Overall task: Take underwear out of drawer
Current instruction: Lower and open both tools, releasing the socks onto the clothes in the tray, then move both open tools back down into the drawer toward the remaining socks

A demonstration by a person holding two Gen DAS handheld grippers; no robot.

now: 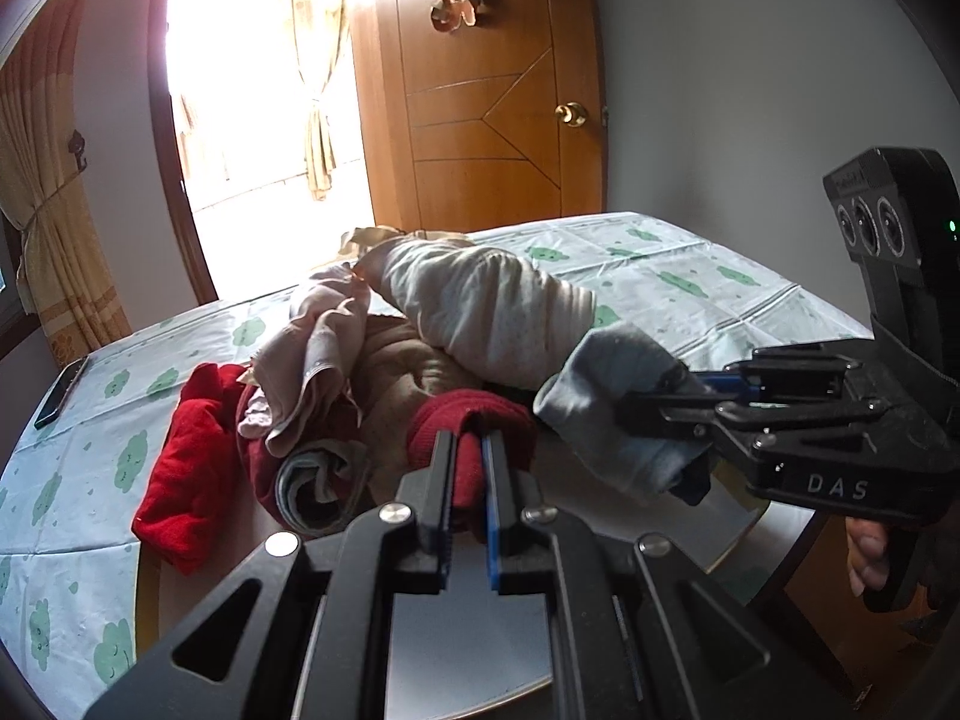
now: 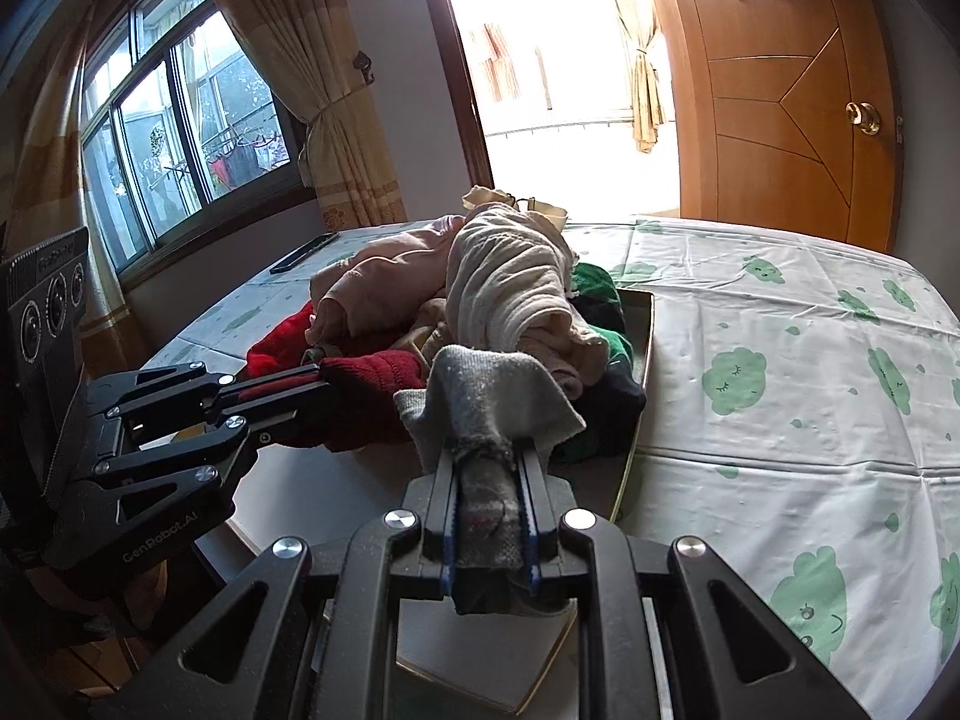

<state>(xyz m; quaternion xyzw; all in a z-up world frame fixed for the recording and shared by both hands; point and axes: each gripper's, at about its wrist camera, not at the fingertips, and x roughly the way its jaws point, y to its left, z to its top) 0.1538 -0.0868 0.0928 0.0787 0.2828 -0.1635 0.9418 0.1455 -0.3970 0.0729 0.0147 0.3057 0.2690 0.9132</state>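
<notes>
Left tool (image 1: 468, 450): clenched on a dark red garment (image 1: 474, 420), fabric pinched between its fingers. Right tool (image 2: 487, 468): clenched on a grey garment (image 2: 492, 384), which bunches out ahead of the fingertips. Both garments are held just above the near end of the open drawer (image 2: 639, 360), which rests on the desk (image 2: 780, 360) and holds a heap of mixed underwear (image 2: 510, 276)
</notes>
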